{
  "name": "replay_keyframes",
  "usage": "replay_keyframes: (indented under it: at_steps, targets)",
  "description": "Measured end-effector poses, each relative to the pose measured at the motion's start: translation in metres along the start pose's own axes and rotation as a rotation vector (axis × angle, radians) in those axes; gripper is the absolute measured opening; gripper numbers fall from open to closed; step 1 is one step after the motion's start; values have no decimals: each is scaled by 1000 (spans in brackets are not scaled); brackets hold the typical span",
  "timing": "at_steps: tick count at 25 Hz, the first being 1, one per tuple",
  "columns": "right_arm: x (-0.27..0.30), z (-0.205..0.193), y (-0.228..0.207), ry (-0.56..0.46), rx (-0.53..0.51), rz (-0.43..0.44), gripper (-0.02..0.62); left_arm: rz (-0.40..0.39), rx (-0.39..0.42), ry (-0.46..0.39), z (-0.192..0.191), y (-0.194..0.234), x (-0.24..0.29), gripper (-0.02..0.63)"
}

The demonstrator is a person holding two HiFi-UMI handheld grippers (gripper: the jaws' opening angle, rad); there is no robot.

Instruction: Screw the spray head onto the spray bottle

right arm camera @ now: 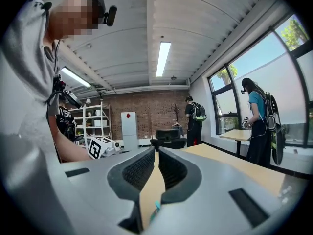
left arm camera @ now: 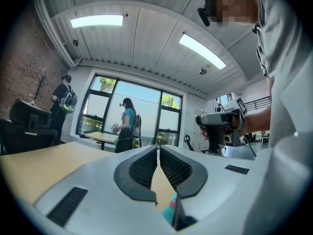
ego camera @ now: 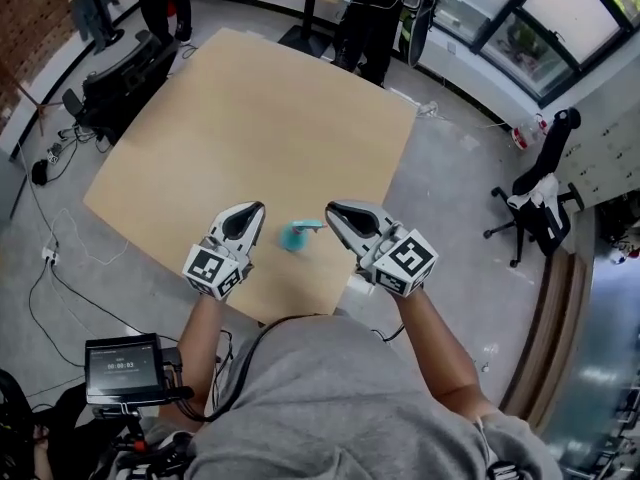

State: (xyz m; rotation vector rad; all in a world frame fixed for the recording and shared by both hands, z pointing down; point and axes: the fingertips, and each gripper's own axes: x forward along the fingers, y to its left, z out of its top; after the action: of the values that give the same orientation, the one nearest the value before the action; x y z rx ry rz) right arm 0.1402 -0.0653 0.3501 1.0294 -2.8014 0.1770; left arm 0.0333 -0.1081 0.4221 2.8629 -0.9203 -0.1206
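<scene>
Item: teal spray part [ego camera: 298, 234], head or bottle not told apart, lying on the table [ego camera: 250, 118], long axis crosswise, in the gap between my two grippers and just below their tips. My left gripper [ego camera: 252, 214]: jaws closed, empty. My right gripper [ego camera: 336, 211]: jaws closed, empty; the part's thin end lies nearer this one.

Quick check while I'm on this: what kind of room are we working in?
Probably an open office or lab workspace: a large wooden table, a black office chair off to the side, tall windows, and a brick wall with shelving in front of it.
</scene>
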Motion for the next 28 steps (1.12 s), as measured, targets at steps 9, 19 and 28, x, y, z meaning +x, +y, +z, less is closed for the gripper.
replay_keyframes:
  at_steps: [9,19,28]
  targets:
    - [71,-90,-15,417,-187,214,152,-203,-23,213,-130,17,28,183]
    - [82,-180,-1,780,-438,441,172,-446,134,376,-202,-39,55,477]
    - [83,-211,13,904,-532,466,169,-435,129,418,-233,-58,57,468]
